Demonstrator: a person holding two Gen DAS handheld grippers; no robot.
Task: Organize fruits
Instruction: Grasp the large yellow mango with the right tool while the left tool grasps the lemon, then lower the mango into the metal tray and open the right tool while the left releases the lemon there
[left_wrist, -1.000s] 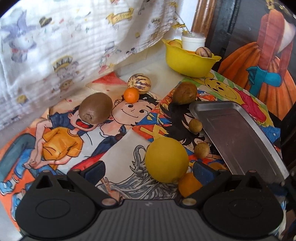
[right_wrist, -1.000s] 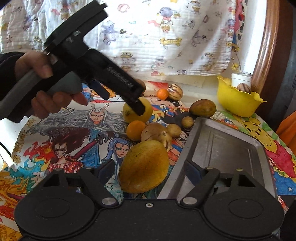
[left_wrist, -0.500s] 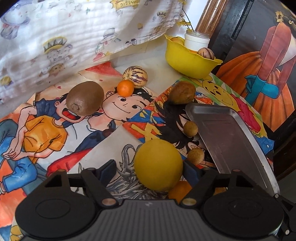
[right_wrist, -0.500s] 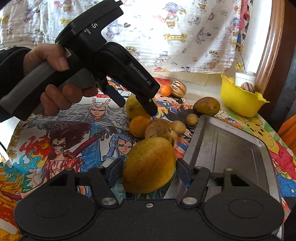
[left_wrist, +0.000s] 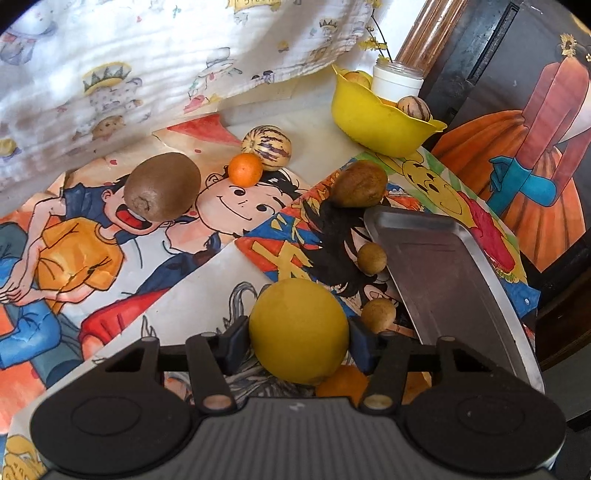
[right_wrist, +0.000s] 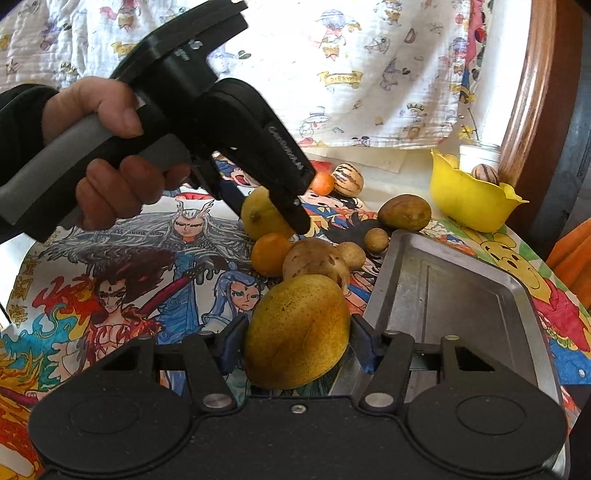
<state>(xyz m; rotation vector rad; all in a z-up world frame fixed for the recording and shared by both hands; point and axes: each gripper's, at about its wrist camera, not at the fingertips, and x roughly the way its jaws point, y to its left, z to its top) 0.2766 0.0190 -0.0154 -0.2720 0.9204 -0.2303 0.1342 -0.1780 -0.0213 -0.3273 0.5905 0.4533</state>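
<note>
- The left gripper (left_wrist: 298, 334) pinches a round yellow fruit (left_wrist: 298, 330) between its pads, low over the table near the tray's (left_wrist: 454, 266) left edge.
- The right gripper (right_wrist: 297, 341) clamps a pear (right_wrist: 297, 330) the same way, at the tray's near-left corner.
- Both fruits are smooth and rounded, held only at their sides. I judge either could roll out of the pads if tilted or jolted.
- An orange (left_wrist: 345, 380) sits touching the yellow fruit from below, with two small brown fruits just beside. Lifting carelessly may nudge them and send them rolling toward the table edge.
- In the right view, the left gripper (right_wrist: 291, 210) hangs close above a potato-like fruit (right_wrist: 314, 258) and the pear, so the two tools may collide if both head for the tray together.
- The tray is shallow-rimmed, so a fruit dropped from height may roll across and over its far edge.
- A yellow bowl (left_wrist: 380, 118) stands at the table's far corner, well apart.
</note>
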